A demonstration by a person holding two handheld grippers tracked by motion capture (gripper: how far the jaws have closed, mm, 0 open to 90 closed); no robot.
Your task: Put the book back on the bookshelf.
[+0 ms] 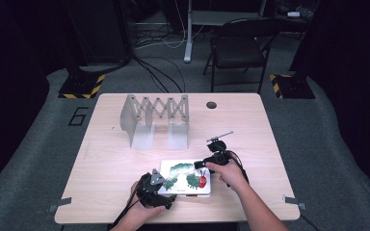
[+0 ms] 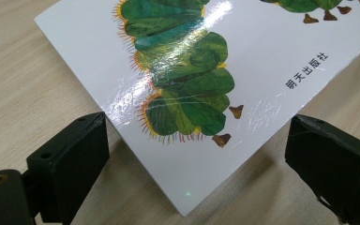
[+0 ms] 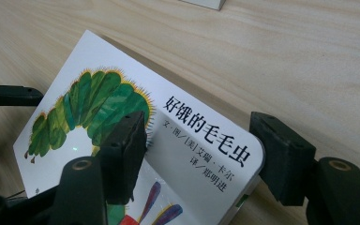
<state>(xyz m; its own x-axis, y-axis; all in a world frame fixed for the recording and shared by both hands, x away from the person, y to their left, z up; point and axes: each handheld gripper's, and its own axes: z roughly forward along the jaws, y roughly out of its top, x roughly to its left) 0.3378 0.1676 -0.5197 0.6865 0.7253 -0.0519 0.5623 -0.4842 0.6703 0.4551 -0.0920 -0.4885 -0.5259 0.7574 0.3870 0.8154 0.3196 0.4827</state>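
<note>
My right gripper (image 3: 201, 154) straddles the book's (image 3: 122, 140) near-right corner, jaws unclamped; left gripper (image 2: 197, 154) gapes at its near-left corner. Book lies flat near the table (image 1: 106, 159) front edge. Step: grasping. Next: pinch, lift toward the rack (image 1: 155, 115).

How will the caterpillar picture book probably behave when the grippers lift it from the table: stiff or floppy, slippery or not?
The book looks thick with a rounded corner, like a board book, so it would probably stay stiff rather than sag. Its cover shines with glare, so it may slip between the pads. The right gripper straddles one corner, so the book might pivot when lifted.
</note>
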